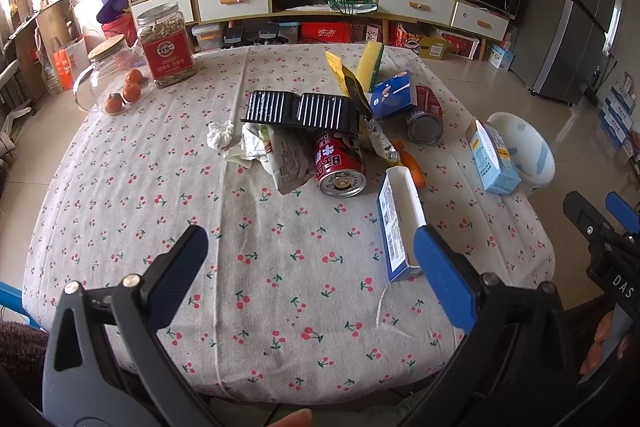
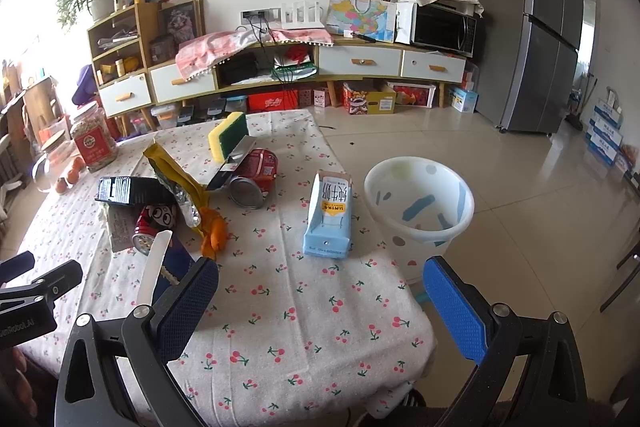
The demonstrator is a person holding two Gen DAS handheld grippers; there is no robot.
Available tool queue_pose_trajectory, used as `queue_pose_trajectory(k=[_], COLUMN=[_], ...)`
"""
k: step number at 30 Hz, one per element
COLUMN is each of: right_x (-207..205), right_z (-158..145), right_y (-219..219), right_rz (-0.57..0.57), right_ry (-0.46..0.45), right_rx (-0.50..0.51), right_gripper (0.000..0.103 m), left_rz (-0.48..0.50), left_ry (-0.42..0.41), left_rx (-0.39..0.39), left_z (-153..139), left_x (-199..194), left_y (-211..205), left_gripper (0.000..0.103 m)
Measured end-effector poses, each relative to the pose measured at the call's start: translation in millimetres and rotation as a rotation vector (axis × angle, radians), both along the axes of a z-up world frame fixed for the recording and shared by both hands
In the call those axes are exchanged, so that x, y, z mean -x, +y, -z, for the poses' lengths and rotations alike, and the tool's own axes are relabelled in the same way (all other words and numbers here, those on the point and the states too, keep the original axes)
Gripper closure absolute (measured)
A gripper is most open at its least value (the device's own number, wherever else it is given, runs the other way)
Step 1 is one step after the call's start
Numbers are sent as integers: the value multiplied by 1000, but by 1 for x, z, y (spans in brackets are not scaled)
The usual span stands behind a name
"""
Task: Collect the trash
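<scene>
The white bin (image 2: 420,203) stood on the floor at the table's (image 2: 288,327) right edge, seemingly empty, though its bottom was partly hidden. The trash lay mid-table: a red can (image 1: 340,163), a crumpled tissue (image 1: 220,135), a ribbed black tray (image 1: 300,109). Both the left gripper (image 1: 312,263) and right gripper (image 2: 320,291) gaped wide, holding nothing; a pale-blue carton (image 2: 330,219) lay at the right one's twelve o'clock.

- Seed jar (image 1: 166,45) with red label standing at surface's far left corner.
- Glass jar (image 1: 110,67) sitting beside it, oranges (image 1: 124,93) showing inside.
- Microwave (image 2: 444,27) resting on sideboard (image 2: 360,63).
- Grey fridge (image 2: 536,27) standing right.
</scene>
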State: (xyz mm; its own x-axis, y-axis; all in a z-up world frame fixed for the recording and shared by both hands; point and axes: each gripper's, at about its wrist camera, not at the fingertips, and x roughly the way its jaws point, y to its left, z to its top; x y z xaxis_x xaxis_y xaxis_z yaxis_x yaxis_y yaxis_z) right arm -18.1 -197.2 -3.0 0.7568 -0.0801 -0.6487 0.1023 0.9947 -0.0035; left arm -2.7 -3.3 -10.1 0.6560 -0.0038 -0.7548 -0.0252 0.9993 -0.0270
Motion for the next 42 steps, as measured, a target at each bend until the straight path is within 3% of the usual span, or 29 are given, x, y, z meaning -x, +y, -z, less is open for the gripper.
queue_pose_trajectory(k=[28,37,39,42], right_x=[1,-1,-3,-7], right_z=[3,1,2,0], right_y=[-5,-18,-21,-21], right_rz=[6,-2,-6,-42], right_ry=[3,16,43,68], right_rx=[-5,-38,-27,-15], right_gripper=[0,0,0,0], left_rz=[29,129,161,210], left_ry=[44,162,161,201], left_rx=[7,124,124,196], left_z=[9,21,20,23], left_x=[-4,-15,-15,-22], left_y=[-2,-5,-10,-14], left_gripper=[1,1,7,13])
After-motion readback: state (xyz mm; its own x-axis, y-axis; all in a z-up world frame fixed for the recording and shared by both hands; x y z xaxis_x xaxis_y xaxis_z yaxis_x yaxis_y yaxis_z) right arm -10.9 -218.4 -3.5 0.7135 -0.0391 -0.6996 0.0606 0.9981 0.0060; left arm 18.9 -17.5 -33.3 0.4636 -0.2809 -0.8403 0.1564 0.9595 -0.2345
